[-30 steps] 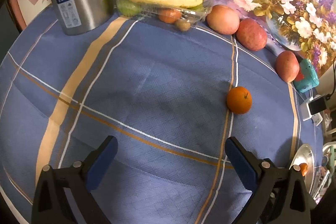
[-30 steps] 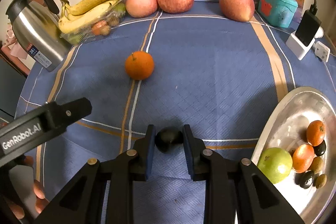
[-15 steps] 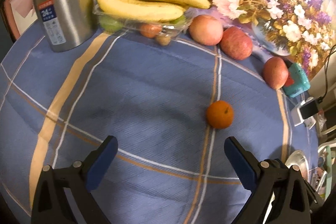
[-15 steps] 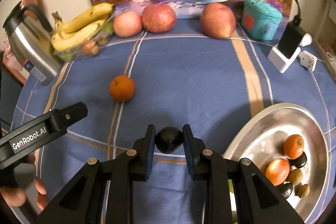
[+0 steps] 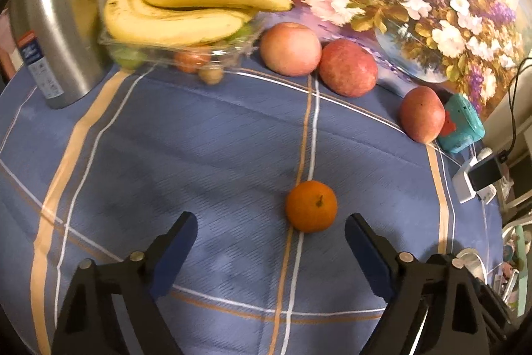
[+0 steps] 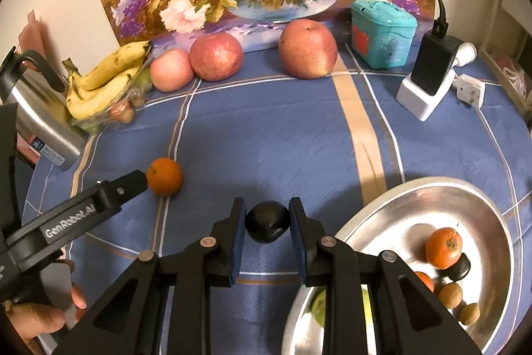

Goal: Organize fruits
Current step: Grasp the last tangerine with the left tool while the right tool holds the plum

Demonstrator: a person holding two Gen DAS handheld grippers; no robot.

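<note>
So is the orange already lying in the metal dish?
No: the orange lies on the blue tablecloth, well left of the metal dish, which holds other small fruits.

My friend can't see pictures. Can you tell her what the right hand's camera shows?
The right gripper pinches a dark round fruit between its fingers, above a blue tablecloth. A silver dish holding small fruits sits to the right; an orange lies to the left.
</note>
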